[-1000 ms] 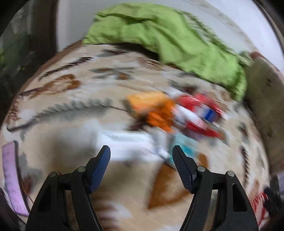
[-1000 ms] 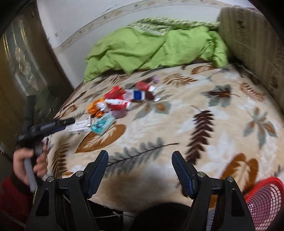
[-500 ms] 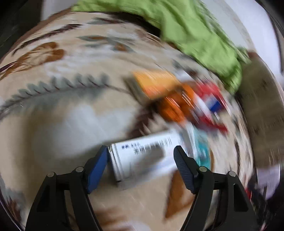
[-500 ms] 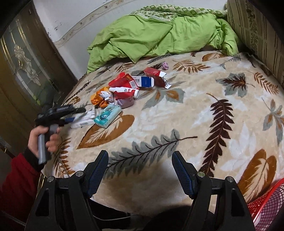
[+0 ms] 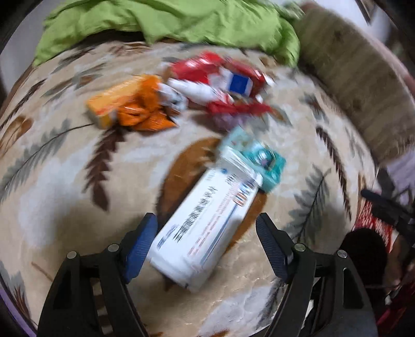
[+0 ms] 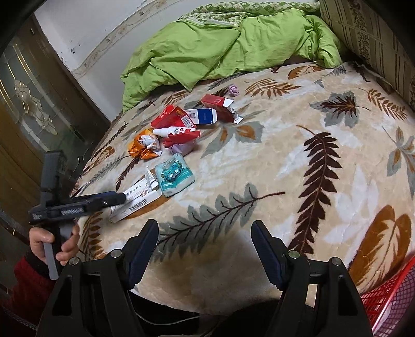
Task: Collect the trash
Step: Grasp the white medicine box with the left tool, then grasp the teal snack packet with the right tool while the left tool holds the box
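Nearest in the left wrist view, the left gripper (image 5: 206,243) is seen spread wide, with the near end of a white carton (image 5: 205,228) lying between its fingers on the leaf-patterned blanket (image 5: 64,181); no pad is pressed on it, though the left blue pad (image 5: 140,243) is just beside one long edge. The right gripper (image 6: 205,248) is likewise spread and empty, held over the near edge of the bed, with a red mesh basket (image 6: 389,293) at its lower right. Just beyond the carton a teal tissue pack (image 5: 269,166) is touched by the carton's far end. Farther off lie an orange wrapper (image 5: 140,109) and red packets (image 5: 205,70), then a green quilt (image 5: 168,20). A skewed pinch is the likely fault: the carton lies diagonally across the opening, so it could be twisted out, crushed, or the soft blanket pinched with it.
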Demonstrator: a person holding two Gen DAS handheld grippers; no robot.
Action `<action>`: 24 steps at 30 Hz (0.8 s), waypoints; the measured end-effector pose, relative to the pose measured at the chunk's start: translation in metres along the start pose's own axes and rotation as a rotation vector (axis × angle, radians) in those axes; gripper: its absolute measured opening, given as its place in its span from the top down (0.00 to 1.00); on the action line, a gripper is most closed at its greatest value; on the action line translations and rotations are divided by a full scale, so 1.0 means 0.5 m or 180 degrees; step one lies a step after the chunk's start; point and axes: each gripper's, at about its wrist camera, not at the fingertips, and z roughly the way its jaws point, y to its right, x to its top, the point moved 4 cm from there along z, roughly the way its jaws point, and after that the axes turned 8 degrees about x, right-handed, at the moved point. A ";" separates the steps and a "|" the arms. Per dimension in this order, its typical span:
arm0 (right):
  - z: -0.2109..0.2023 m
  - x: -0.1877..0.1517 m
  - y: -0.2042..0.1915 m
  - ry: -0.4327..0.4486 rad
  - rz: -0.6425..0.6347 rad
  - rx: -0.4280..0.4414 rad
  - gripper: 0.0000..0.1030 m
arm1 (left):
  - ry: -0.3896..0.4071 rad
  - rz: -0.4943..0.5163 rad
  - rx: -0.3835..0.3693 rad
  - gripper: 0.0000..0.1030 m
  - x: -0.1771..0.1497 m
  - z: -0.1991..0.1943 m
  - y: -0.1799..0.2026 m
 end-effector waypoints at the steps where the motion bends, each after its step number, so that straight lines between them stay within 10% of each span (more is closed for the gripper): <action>1: -0.001 -0.002 0.002 0.0001 0.0016 0.0000 0.25 | -0.0050 0.0114 0.0039 0.25 -0.004 0.008 0.012; 8: 0.003 0.000 0.005 -0.0013 0.0053 0.0021 0.25 | -0.0098 0.0222 0.0321 0.26 0.002 0.028 0.019; 11: 0.010 0.001 -0.004 -0.0044 0.0011 0.0016 0.25 | -0.0074 0.0050 0.0360 0.40 0.011 0.029 0.011; 24: 0.156 0.079 -0.095 -0.0448 -0.0732 0.0066 0.25 | 0.0255 -0.1264 0.0546 0.46 -0.026 -0.024 -0.034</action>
